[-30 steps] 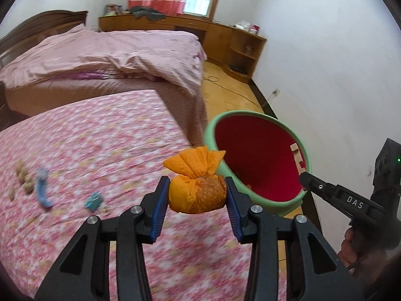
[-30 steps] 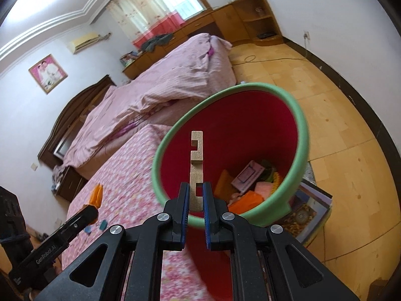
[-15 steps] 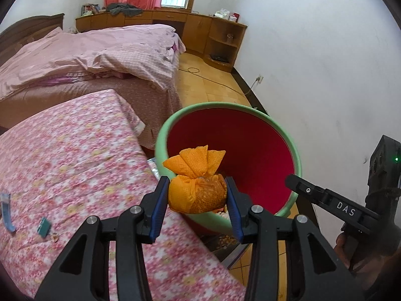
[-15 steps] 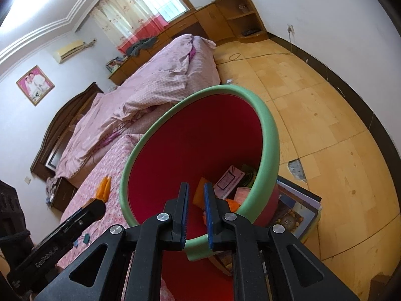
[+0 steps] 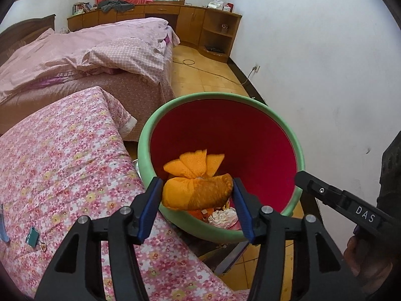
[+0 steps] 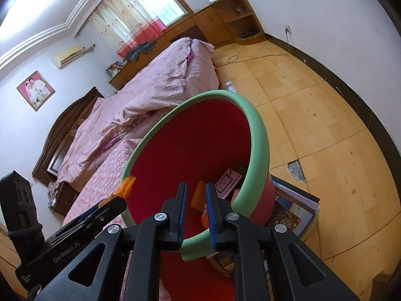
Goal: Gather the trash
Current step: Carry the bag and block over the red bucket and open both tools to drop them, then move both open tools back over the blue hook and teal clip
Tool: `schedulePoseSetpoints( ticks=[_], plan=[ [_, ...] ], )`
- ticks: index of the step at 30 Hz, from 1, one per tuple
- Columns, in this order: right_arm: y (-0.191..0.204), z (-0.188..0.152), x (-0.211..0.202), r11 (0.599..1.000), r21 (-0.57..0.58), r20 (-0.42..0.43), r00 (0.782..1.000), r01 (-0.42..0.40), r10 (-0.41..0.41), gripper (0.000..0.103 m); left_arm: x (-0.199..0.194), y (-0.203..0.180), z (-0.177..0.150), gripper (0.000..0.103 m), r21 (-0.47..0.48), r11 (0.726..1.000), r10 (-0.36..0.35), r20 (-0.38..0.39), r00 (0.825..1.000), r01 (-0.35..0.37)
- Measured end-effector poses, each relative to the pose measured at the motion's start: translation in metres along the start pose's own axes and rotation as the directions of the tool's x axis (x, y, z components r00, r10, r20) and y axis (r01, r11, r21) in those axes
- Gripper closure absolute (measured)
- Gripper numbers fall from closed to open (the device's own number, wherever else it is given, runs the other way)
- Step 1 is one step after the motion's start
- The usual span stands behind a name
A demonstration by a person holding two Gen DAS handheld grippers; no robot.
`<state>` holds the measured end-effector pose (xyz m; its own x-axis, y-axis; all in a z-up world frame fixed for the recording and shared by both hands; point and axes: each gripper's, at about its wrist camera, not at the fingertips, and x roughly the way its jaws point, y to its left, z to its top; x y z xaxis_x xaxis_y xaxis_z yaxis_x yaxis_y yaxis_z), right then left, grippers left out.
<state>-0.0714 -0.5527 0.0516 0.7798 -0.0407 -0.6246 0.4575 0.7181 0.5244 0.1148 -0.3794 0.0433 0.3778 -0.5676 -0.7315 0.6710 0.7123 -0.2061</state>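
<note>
My left gripper point(image 5: 196, 200) is shut on an orange tied cloth bundle point(image 5: 198, 190) and holds it over the near rim of the red bin with a green rim point(image 5: 220, 97). The bundle's top also shows in the right wrist view point(image 6: 126, 186). My right gripper point(image 6: 196, 213) is empty, its jaws a narrow gap apart, above the bin's point(image 6: 258, 135) near rim. Inside the bin lie orange pieces point(image 6: 198, 197), a pink card point(image 6: 229, 180) and crumpled white paper point(image 5: 223, 217).
A flowered pink cloth point(image 5: 62, 163) covers the surface to the left, with a green binder clip point(image 5: 33, 237) on it. A stack of books point(image 6: 293, 208) lies under the bin. A pink bed point(image 5: 87, 55), wooden shelves point(image 5: 215, 32) and wood floor point(image 6: 313, 100) lie beyond.
My left gripper carried the orange bundle rightward from over the cloth to over the bin. My right gripper let go of the wooden piece, which is no longer in view.
</note>
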Motion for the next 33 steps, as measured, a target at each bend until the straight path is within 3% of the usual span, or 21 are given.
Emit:
schedulePoseSetpoints(
  ticks=[7,14,21,33],
  plan=[
    [0.002,-0.001,-0.003,1.0,-0.004,0.001,1.0,-0.016,0.016,0.077,-0.008,0.0,-0.003,0.046,-0.02,1.0,-0.003,0.008,1.0,0.004],
    [0.004,-0.002,-0.009,1.0,-0.002,0.014,1.0,-0.024,0.024,0.076,-0.015,0.001,-0.003,0.036,-0.032,0.999,-0.009,0.038,0.999,0.01],
    [0.006,-0.004,-0.013,1.0,-0.005,0.019,1.0,-0.019,0.019,0.075,-0.027,0.005,-0.004,0.036,-0.059,0.998,-0.005,0.045,0.999,0.008],
    [0.027,-0.012,-0.02,0.998,-0.039,0.009,0.999,-0.045,0.045,0.071,-0.068,0.047,-0.024,0.036,-0.132,0.989,0.081,0.067,0.994,-0.071]
  ],
)
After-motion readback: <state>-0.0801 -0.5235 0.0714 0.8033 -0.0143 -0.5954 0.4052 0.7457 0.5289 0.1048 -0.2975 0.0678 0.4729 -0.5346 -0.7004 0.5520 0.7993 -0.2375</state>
